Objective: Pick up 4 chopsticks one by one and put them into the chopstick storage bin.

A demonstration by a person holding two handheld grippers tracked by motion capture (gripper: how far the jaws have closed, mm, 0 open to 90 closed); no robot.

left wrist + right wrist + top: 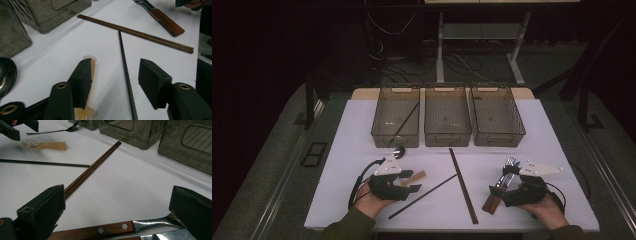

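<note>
In the high view, three bins (447,120) stood along the table's far edge, one black chopstick (406,120) already in the left bin, suggesting sorting; loose utensils lay nearer. In the left gripper view, the left gripper (113,82) was spread wide, empty, over the amber spoon (88,75) and black stick (127,75). In the right gripper view, the right gripper (117,213) gaped, unloaded, straddling the wooden-handled cutlery (107,230), apparently positioned for pickup.

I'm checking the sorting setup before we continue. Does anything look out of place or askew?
One thing: a black chopstick lies slanted in the left bin, while its likely mate lies loose on the table. Other cutlery is scattered; nothing looks spilled or damaged.
</note>
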